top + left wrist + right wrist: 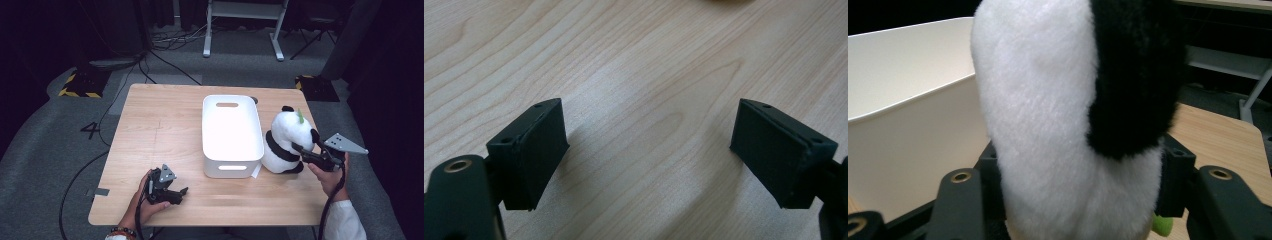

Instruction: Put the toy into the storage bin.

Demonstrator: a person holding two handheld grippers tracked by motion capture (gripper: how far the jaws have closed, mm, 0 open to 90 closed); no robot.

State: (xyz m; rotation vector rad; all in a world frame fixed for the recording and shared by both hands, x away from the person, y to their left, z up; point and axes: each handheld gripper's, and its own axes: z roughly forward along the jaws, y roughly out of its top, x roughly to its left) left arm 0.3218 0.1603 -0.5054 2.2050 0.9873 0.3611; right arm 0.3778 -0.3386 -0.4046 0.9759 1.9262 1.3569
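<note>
A black-and-white panda plush (287, 142) sits upright on the wooden table (160, 125), touching the right side of a white plastic bin (233, 165). My right gripper (301, 150) comes in from the right and is shut on the panda's side. In the right gripper view the panda (1048, 125) bulges between the jaws, with the bin's wall (908, 145) just behind it. My left gripper (179, 193) rests low near the table's front left, held in a hand. Its jaws stand wide apart over bare wood (649, 150), with nothing between them.
The bin's inside looks empty. A small green tuft (301, 116) sticks up from the panda's head. Beyond the table stand a white desk frame (243, 10), floor cables (150, 70) and two yellow-and-black striped bases (80, 85).
</note>
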